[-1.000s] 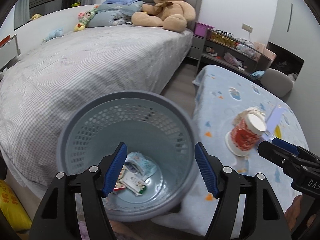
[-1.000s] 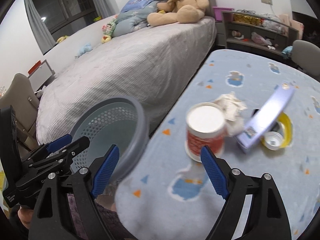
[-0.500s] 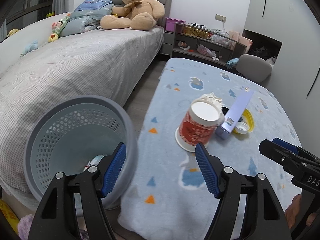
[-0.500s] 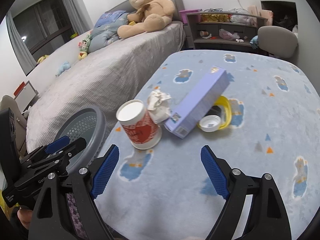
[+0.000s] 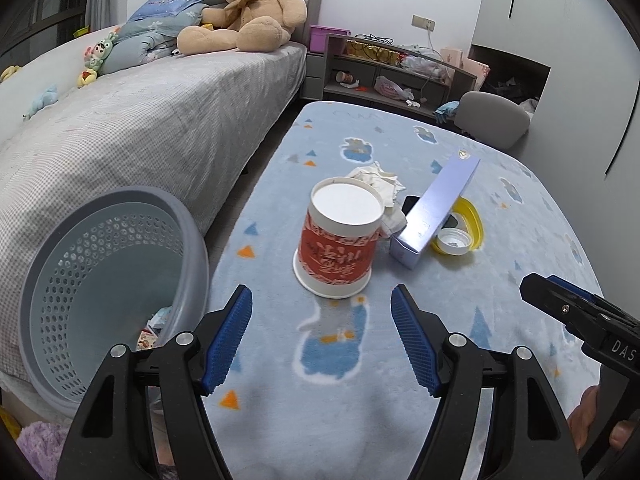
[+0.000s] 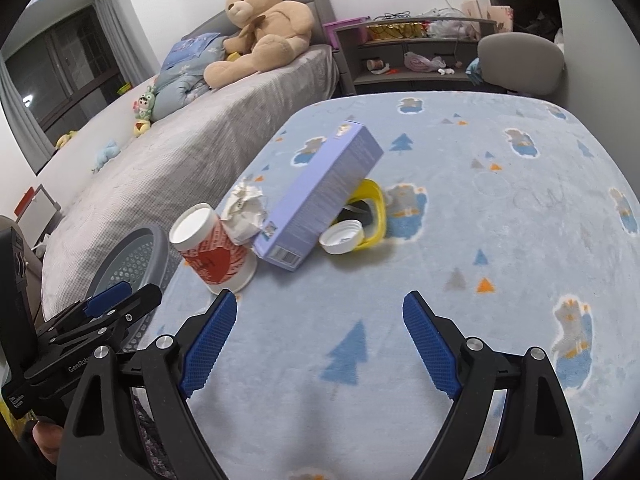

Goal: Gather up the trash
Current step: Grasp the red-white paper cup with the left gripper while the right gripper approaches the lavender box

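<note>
An upturned red-and-white paper cup (image 5: 340, 236) (image 6: 212, 246) stands on the blue patterned table (image 5: 360, 360) (image 6: 500, 220). Behind it lies crumpled white paper (image 5: 380, 184) (image 6: 245, 210). A lilac carton (image 5: 436, 212) (image 6: 318, 196) leans on a yellow ring (image 5: 474, 216) (image 6: 376, 212) beside a white cap (image 5: 452, 240) (image 6: 342, 236). My left gripper (image 5: 322, 332) hangs open just short of the cup, nothing between its fingers. My right gripper (image 6: 320, 336) is open too, over bare cloth nearer than the carton. A grey perforated bin (image 5: 104, 284) (image 6: 132, 256) with wrappers inside stands left of the table.
A grey bed (image 5: 140, 120) with a teddy bear (image 5: 244, 12) and small toys runs along the left, past the bin. Low shelves (image 5: 396, 68) with clutter and a grey chair (image 5: 492, 120) stand beyond the table's far edge. A hand (image 5: 592, 416) holds the right gripper.
Both grippers have swung right, from over the bin to over the table. The cup now lies ahead of the left gripper; the carton and cap ahead of the right. Both stayed open.
</note>
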Motion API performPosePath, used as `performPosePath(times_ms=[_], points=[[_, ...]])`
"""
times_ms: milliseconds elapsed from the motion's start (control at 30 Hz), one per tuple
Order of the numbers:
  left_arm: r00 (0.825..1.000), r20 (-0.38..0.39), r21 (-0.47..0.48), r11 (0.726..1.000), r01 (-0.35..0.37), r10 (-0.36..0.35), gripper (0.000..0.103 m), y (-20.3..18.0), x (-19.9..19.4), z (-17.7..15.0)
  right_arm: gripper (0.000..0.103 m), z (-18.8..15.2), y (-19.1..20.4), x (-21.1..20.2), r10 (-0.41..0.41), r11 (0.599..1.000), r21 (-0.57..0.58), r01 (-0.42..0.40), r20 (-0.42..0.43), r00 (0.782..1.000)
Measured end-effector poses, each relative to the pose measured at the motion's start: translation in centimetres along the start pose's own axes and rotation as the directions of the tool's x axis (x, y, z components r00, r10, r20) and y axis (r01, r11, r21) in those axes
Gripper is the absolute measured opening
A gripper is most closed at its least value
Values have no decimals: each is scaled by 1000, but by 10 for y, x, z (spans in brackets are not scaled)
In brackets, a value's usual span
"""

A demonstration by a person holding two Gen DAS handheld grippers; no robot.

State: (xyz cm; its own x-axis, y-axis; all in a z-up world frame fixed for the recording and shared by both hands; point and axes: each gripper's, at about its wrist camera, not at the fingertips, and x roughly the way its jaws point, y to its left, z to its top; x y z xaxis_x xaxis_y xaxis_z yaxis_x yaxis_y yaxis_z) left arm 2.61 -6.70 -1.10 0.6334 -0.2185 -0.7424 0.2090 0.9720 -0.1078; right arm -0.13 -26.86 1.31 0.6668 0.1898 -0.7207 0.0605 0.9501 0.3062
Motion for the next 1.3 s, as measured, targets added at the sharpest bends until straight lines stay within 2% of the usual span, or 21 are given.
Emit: performPosePath(times_ms=[300,700,833,1167,1233,1267,1300], points=[[1000,2,32,1000,-2,2,69,-13,13,1,84,-1,-20,10,0,1000,31,1,-12,1000],[1000,9,7,1000,18,-18,69,-16,54,22,84,1,-31,29,16,999,52,-13,-42,999],[1000,13,0,1000,5,-5,69,-16,65,26,84,4,-36,32,24,998,59,-21,-44,999],[999,46,-25,1000,9,-8,69,-11,78,33,84,16,-35,44,38,999,25,-37,-47,998],[999,50,-26,1000,11,-10,67,-10,79,34,84,17,-34,46,38,999,7,-38,-46,998],[999,48,-24,1000,10,-9,61,-10,79,34,84,19,-32,47,39,999,-7,-39,-46,998],[999,46,-21,1000,7,-6,60,-11,79,34,84,20,-32,48,39,999,-16,-40,-47,998]])
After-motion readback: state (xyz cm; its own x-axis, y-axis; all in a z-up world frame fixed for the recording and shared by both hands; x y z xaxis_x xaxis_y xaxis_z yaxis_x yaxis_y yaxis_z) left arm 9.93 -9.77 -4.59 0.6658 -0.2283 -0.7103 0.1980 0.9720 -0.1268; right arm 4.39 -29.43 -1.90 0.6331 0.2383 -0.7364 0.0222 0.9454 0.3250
